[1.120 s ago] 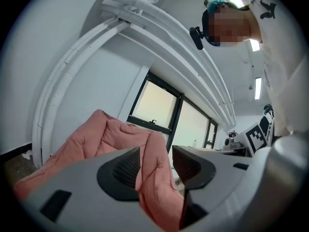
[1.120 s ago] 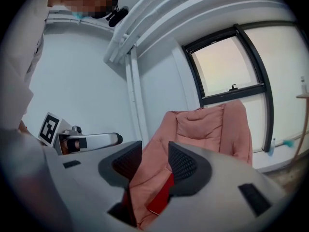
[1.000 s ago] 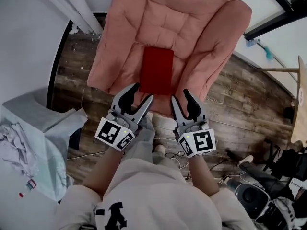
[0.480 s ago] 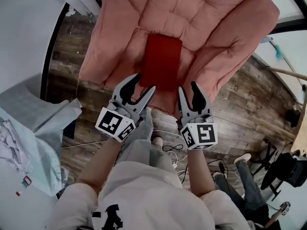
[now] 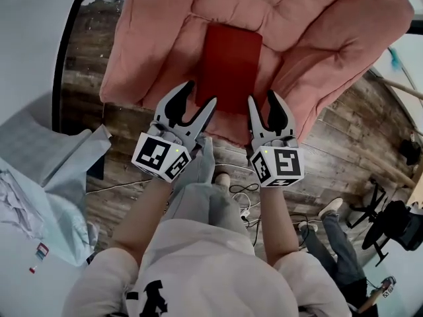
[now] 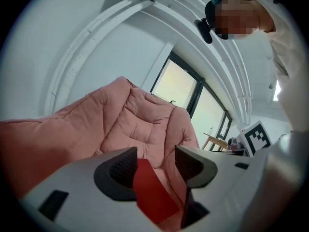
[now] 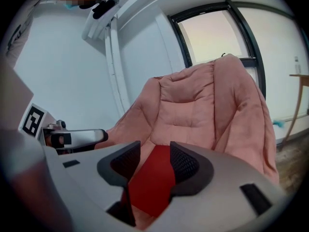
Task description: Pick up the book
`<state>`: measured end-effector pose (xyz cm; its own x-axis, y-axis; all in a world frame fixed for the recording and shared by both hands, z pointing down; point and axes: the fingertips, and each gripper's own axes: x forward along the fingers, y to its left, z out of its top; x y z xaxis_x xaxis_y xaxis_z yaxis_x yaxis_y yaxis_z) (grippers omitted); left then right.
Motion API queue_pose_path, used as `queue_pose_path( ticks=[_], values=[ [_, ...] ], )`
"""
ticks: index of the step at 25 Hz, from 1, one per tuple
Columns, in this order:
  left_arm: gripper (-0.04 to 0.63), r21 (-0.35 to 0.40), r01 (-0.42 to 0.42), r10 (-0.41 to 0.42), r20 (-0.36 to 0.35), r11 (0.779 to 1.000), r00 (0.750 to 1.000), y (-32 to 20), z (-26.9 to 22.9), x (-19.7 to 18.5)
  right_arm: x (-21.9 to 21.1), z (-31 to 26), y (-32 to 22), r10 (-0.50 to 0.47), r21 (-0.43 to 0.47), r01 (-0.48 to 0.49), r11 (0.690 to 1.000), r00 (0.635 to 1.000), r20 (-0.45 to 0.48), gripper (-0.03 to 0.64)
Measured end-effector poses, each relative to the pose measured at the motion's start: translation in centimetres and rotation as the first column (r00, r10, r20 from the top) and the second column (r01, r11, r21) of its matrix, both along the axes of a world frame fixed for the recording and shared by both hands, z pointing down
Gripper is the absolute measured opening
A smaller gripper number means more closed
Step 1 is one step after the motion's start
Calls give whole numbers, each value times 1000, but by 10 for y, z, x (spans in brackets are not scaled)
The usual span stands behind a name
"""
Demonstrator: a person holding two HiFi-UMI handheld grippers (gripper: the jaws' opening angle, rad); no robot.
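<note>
Flat on the seat of the pink padded chair (image 5: 310, 25), a red book (image 5: 230, 65), closed, plain-covered, long edges running near to far. Sits in the middle dip of the quilting, with padding rising to the left, to the right and on the far side.

At the near left corner of the book, the left gripper (image 5: 200, 92), pointing far and a little right. Jaws spread, having just eased a little wider, and pinching nothing. Seen along its own jaws, the book (image 6: 153, 193) shows through the gap as a red slab lying beyond the dark ribbed pads. No pad pressed on it. Beyond that, the chair back (image 6: 130, 120) and a tall window (image 6: 193, 105).

At the near right corner of the book, the right gripper (image 5: 262, 96), pointing far, roughly side by side with the left one. Jaws likewise apart, also just widened slightly, and closed on nothing. Looking along them, the book (image 7: 152, 182) fills the gap from the near end up to the pads, again beyond them rather than clamped. Cannot tell from any view whether either set of fingertips touches the cushion or the cover.

Behind each pair of jaws, a marker cube (image 5: 162, 158), gripped at arm's length over the person's knees. Under the chair and nearer, a wooden floor (image 5: 344, 144) with loose cables (image 5: 244, 207). Far off to the left, a heap of pale cloth (image 5: 39, 177)
</note>
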<state>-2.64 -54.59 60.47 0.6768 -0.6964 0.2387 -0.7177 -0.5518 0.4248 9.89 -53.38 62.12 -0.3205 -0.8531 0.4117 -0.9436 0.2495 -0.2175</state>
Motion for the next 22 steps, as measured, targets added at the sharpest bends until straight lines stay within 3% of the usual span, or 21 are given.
queue_pose_path(
  ticks=[22],
  values=[
    [245,-173,25,-14,63,985,998,-8,110,-5,-6,105,-11,71,-167,-70,983,997,1,241]
  ],
)
